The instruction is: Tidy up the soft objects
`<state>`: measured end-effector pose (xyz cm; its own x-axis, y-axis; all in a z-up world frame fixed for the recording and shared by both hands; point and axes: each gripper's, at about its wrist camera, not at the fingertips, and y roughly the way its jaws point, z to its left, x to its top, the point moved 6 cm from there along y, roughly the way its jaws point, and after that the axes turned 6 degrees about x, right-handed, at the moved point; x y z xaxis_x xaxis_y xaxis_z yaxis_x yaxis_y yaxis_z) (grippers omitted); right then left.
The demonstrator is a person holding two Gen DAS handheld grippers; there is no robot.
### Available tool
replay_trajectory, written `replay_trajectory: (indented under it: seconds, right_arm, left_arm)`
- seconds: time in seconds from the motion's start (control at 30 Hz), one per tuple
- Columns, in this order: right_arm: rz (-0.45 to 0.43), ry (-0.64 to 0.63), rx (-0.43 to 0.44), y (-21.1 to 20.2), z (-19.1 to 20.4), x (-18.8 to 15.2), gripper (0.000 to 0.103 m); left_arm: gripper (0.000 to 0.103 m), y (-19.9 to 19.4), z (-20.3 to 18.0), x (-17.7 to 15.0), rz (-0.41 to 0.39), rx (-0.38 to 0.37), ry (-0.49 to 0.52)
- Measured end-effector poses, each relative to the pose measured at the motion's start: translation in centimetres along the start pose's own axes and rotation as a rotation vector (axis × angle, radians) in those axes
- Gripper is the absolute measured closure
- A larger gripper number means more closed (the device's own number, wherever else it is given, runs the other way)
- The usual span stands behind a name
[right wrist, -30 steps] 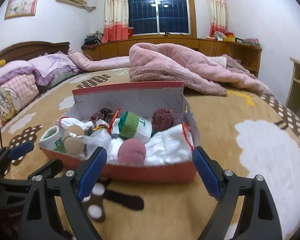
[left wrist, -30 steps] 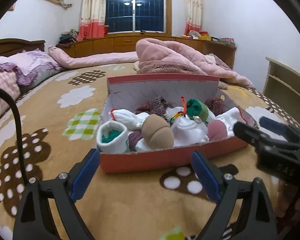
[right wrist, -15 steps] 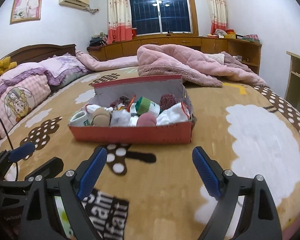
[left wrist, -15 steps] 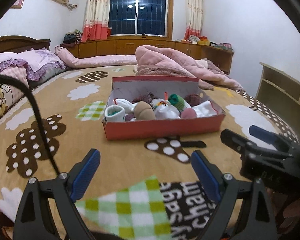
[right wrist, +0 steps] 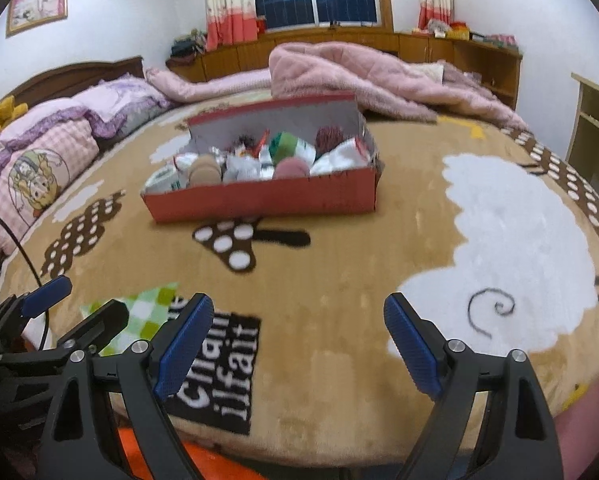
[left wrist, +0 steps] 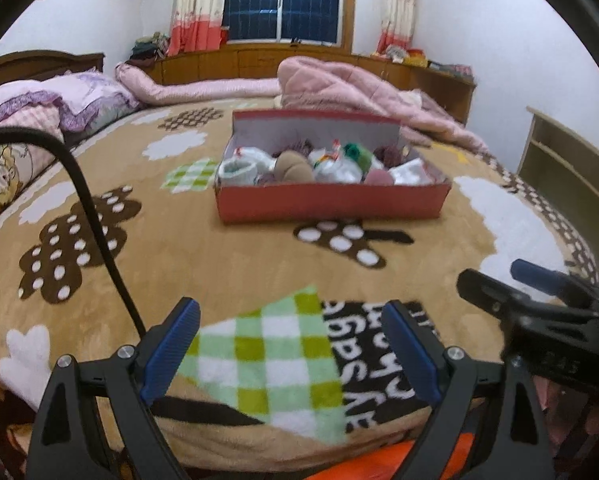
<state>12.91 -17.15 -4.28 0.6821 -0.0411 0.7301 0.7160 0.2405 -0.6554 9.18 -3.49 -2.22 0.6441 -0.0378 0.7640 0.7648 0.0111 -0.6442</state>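
Note:
A red cardboard box (left wrist: 331,200) with its lid standing up sits in the middle of the bed; it also shows in the right wrist view (right wrist: 259,198). It holds several rolled socks and soft balls: white, green (left wrist: 357,152), maroon, tan (left wrist: 293,168) and pink (right wrist: 291,168). My left gripper (left wrist: 295,346) is open and empty, low over the bed's near edge, far from the box. My right gripper (right wrist: 299,344) is open and empty, beside the left one, which shows at the left of the right wrist view (right wrist: 59,312).
The tan blanket (left wrist: 179,240) with brown, white and green patches covers the bed. A pink quilt (left wrist: 359,88) lies bunched behind the box. Pillows (right wrist: 39,160) sit at the left. A wooden shelf (left wrist: 571,160) stands at the right. A black cable (left wrist: 95,216) arcs over the left side.
Both grippers have pulled back from the box toward the bed's near edge, staying open. The box now looks small and far; the bed's edge has come into view.

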Motion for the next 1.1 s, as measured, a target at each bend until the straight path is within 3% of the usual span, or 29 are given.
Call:
replay_trajectory:
  seconds: [0.1,0.33,0.53,0.7,0.8,0.9,1.0,1.1]
  right_arm:
    - [0.074,-0.018,-0.054,1.0,-0.2,-0.8,0.014]
    - [0.105,-0.019,-0.094,2.4,-0.8,-0.9,0.015]
    - [0.04,-0.001,-0.031,2.6,-0.4,0.1,0.015]
    - [-0.057,0.005,-0.068,2.5,-0.9,1.6,0.015]
    - [-0.101,0.034,-0.144,3.0,-2.1,1.9,0.015]
    - [-0.063,0.06,-0.129,4.6,-2.5,2.3,0.015]
    - [-0.037,0.064,-0.127,5.6,-2.8,2.5,0.015]
    - [-0.027,0.063,-0.134,5.7,-2.8,2.3,0.015]
  left_arm:
    - [0.008,1.1,-0.2,-0.7,0.033,0.03,0.02]
    - [0.008,3.4,-0.4,-1.5,0.079,0.054,0.047]
    - [0.008,4.6,-0.6,-1.4,0.11,0.035,0.051]
    - [0.008,4.9,-1.8,0.3,0.037,0.013,0.074]
    - [0.008,5.0,-1.5,1.2,0.001,0.003,0.051]
    - [0.008,5.6,-1.0,2.0,0.0,-0.002,0.032]
    - [0.008,6.6,0.1,2.5,0.0,0.056,0.029]
    - [0.008,7.9,1.6,2.1,0.067,0.034,-0.053]
